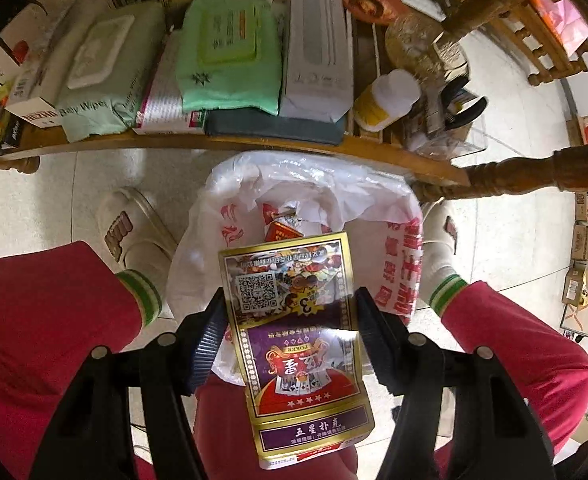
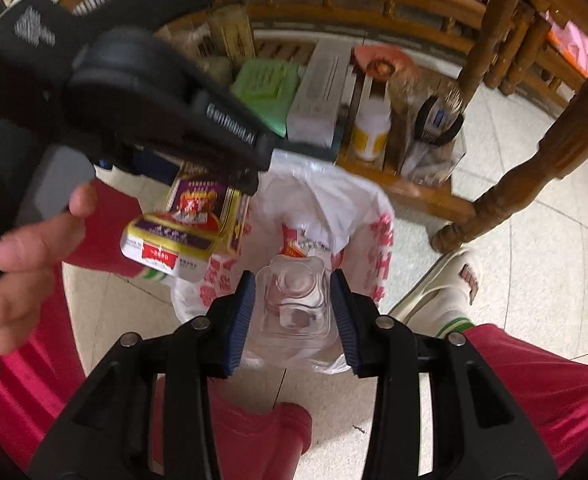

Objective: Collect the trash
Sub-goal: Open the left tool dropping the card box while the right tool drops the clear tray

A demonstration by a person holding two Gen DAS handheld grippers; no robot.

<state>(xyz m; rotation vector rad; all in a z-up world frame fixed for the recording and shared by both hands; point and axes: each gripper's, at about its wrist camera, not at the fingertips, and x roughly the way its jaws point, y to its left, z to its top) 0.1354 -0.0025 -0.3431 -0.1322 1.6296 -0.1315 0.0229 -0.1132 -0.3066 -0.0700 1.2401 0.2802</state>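
The left gripper points down with its jaws clamped on the long sides of a playing-card box, gold-edged and purple, which hangs over the mouth of a white plastic trash bag printed with red characters. In the right wrist view the same box sits beside and above the bag's near-left rim, so the sound move, as a judgement, is to bring it over the middle of the opening before the jaws let go, low enough that it drops inside rather than tipping off the rim. Crumpled paper and a red packet already lie in the bag. To the right, the right gripper has its jaws pressed on both sides of a clear plastic blister pack, held directly over the bag; it looks well placed for release, though thin plastic can cling to a pad, so a wide, clean opening seems wise. The two tools are close together above one small opening, and releasing one piece at a time would keep them from knocking. Around them, the person's red trouser legs and pale slippers flank the bag on the tiled floor, and just beyond it a low wooden shelf carries baby wipes, a green wipes pack, a white carton and a yellow-labelled pill bottle. A carved table leg stands at the right.
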